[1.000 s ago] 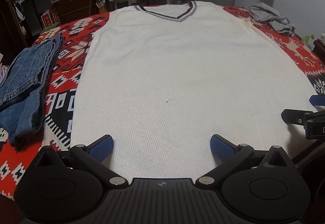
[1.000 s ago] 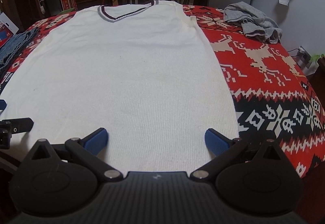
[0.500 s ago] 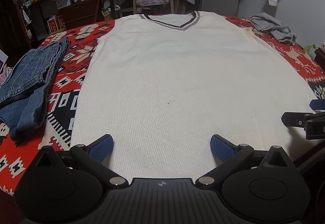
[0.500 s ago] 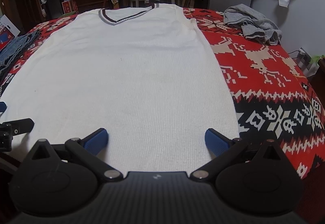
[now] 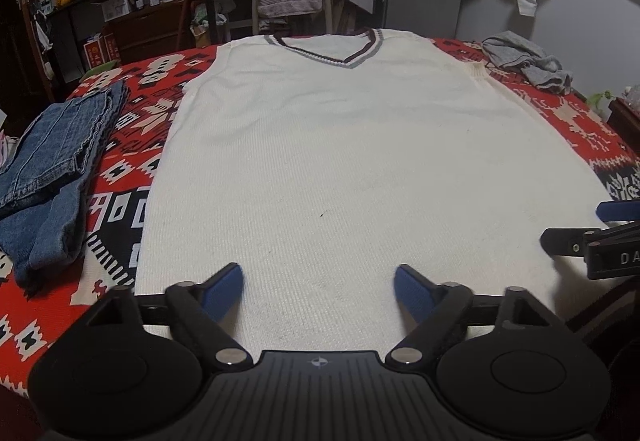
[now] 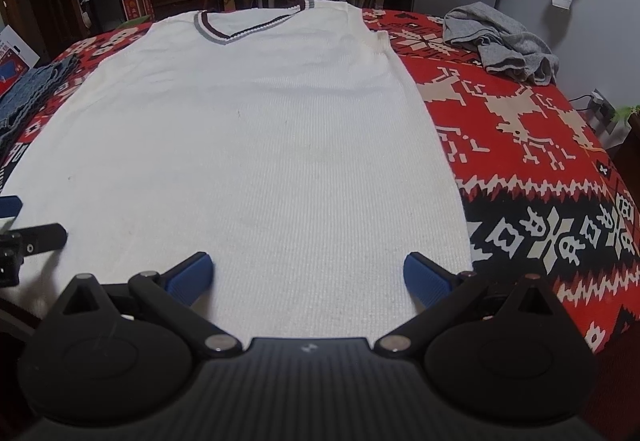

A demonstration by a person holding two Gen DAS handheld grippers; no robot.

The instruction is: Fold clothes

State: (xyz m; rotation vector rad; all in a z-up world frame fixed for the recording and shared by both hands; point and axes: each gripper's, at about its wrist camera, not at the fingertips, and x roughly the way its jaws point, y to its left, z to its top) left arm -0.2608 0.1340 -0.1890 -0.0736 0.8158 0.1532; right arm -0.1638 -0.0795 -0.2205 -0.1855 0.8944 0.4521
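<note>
Patterned cloth (image 5: 132,129) under vest (image 5: 360,161), jeans (image 5: 52,161).

Both wrist cameras sat low and close over the hem of the cream knitted V-neck vest (image 5: 352,145) (image 6: 256,129), facing its collar, the left view leftward, the right rightward; they shared the vest.

Both the left gripper (image 5: 319,287) and right gripper (image 6: 307,275) have jaws spread wide, with only flat white vest (image 5: 360,161) knit between and ahead of the tips, unobstructed up to the collar. Outboard of the left gripper's left jaw: folded jeans (image 5: 48,177) on the red patterned cover (image 5: 124,177), a raised obstacle. Outboard of the right gripper's right jaw: bare cover, with the crumpled grey garment (image 6: 500,41) far ahead; each gripper flanks the other's inner side.
</note>
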